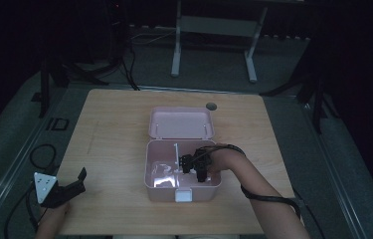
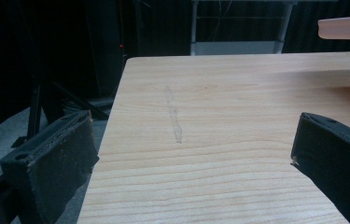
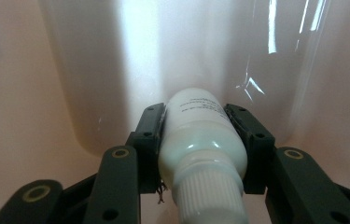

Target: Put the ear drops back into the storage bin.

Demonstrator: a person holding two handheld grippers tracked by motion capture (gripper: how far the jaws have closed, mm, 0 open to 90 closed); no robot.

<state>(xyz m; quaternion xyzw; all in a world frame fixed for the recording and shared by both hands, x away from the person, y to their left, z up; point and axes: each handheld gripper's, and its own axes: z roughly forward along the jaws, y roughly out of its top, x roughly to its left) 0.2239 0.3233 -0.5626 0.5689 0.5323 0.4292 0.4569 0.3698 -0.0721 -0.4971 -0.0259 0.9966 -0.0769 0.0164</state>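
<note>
A small white bottle [image 3: 201, 140] with a ribbed white cap and fine print on its side sits between the jaws of my right gripper [image 3: 196, 126], which is shut on it. Both pads press against the bottle's sides. That gripper [image 1: 194, 167] reaches down into the open pink box [image 1: 150, 169] at mid-table, and the pale pink inner wall [image 3: 46, 93] lies just beyond the bottle. My left gripper [image 1: 72, 185] rests at the table's near left corner, open, with bare wood [image 2: 196, 140] between its jaws.
The box's lid [image 1: 181, 122] stands hinged back behind it, and a white latch [image 1: 183, 195] is on the front wall. Something clear and shiny [image 1: 161, 172] lies in the box's left half. A round hole [image 1: 211, 106] marks the table's far edge.
</note>
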